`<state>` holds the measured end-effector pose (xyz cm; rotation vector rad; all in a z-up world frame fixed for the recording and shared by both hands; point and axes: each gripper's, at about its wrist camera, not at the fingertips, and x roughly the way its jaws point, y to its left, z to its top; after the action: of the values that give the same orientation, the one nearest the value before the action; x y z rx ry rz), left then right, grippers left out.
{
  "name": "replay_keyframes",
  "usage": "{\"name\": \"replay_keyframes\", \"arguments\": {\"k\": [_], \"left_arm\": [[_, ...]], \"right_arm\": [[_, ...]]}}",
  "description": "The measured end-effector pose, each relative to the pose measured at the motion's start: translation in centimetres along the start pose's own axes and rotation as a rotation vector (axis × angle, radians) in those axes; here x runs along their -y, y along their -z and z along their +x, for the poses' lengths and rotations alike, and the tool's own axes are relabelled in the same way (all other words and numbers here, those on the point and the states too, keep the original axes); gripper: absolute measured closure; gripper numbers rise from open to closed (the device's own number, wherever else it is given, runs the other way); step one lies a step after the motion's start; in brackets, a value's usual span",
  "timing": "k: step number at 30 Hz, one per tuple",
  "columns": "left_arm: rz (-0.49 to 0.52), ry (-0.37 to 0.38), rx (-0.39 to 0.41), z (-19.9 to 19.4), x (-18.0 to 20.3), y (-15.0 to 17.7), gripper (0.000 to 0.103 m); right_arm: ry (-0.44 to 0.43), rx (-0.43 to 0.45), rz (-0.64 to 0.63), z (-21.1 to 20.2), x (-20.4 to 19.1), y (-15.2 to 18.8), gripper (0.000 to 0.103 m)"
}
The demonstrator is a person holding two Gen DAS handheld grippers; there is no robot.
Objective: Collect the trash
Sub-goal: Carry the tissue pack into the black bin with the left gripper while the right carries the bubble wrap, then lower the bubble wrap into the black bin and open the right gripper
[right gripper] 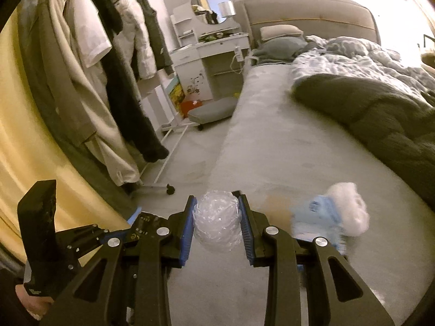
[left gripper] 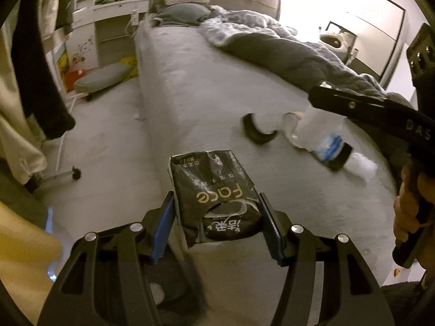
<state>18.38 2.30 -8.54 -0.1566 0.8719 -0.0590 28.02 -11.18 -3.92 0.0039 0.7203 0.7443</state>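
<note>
Both hands are loaded, so this looks like the carry step: trash is picked up and wants a bin. The left gripper (left gripper: 217,225) clamps a tissue pack (left gripper: 214,195), blue pads pressed on both its sides, the pack sticking out toward twelve o'clock over the bed (left gripper: 190,95). The right gripper (right gripper: 217,228) squeezes a clear bottle (right gripper: 217,222) end-on between its pads; in the left view that same bottle shows at three o'clock, pale plastic with a blue label, pinched across its middle.

No bin shows in either view, so I judge the next move calls for swinging both loads away from the bed toward wherever trash goes, grips kept firm, then releasing one at a time.

The pack: black, crumpled film, torn open at the near end, white lettering, soft and mostly empty by its sag. The bottle: thin, crinkled, see-through, likely to buckle under more squeeze.

More litter lies on the bed: a dark curved piece (left gripper: 258,133) at one o'clock in the left view, and a blue-and-white wad (right gripper: 334,217) at three o'clock in the right view.
</note>
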Motion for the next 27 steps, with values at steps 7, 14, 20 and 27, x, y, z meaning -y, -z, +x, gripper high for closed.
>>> {"name": "replay_keyframes", "arguments": {"k": [7, 14, 20, 27], "left_arm": [[-0.054, -0.075, -0.081, 1.0, -4.1, 1.2, 0.041], [-0.115, -0.102, -0.196, 2.5, -8.0, 3.3, 0.042], [-0.123, -0.130, -0.265, 2.8, -10.3, 4.6, 0.054], [-0.170, -0.147, -0.365, 3.4, -13.3, 6.6, 0.054]], "right_arm": [[-0.055, -0.027, -0.049, 2.5, -3.9, -0.7, 0.071], [-0.107, -0.076, -0.104, 5.3, -7.6, -0.6, 0.071], [-0.133, -0.100, -0.130, 7.0, -9.7, -0.7, 0.071], [-0.154, -0.163, -0.156, 9.9, -12.0, 0.0, 0.071]]}}
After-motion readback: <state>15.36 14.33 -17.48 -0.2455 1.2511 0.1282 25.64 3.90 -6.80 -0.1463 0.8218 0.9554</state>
